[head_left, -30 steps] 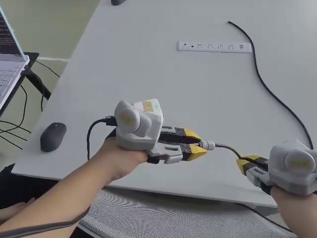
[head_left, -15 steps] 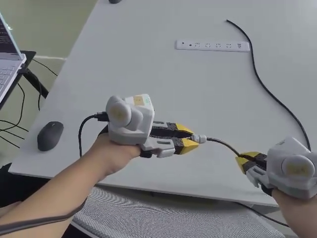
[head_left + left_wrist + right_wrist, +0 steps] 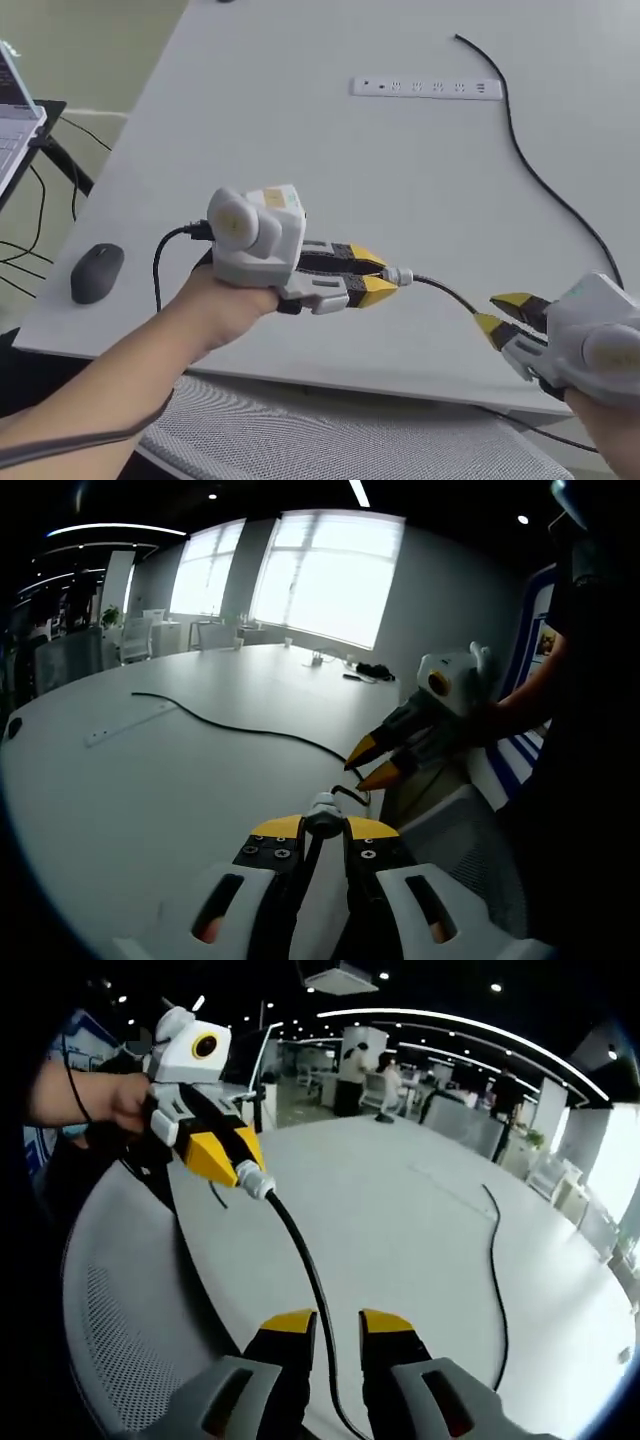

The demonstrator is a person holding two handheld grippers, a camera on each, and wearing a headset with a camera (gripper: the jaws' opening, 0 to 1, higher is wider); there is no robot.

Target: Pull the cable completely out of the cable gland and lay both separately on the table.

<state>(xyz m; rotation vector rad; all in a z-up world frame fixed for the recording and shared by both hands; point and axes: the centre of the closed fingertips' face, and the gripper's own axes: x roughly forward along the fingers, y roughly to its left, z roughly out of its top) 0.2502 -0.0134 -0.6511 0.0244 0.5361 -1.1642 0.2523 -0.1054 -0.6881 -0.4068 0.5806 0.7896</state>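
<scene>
A small grey cable gland (image 3: 397, 276) sticks out of the yellow tips of my left gripper (image 3: 372, 277), which is shut on it above the table's near edge. A thin black cable (image 3: 445, 292) leaves the gland and droops right toward my right gripper (image 3: 497, 310). That gripper is open, its jaws apart. In the right gripper view the cable (image 3: 305, 1270) runs loose between the parted jaws of the right gripper (image 3: 338, 1325) up to the gland (image 3: 255, 1182). In the left gripper view the gland (image 3: 322, 808) sits clamped at the jaw tips, with the right gripper (image 3: 372, 760) beyond it.
The white table (image 3: 300, 150) carries a white power strip (image 3: 427, 88) at the back, and its black cord (image 3: 540, 180) curves down the right side. A dark mouse (image 3: 96, 272) lies at the left edge. A grey mesh chair (image 3: 300, 440) sits below the near edge.
My right gripper has opened and let go of the cable, which now hangs between its jaws. The left gripper with the gland has shifted slightly left.
</scene>
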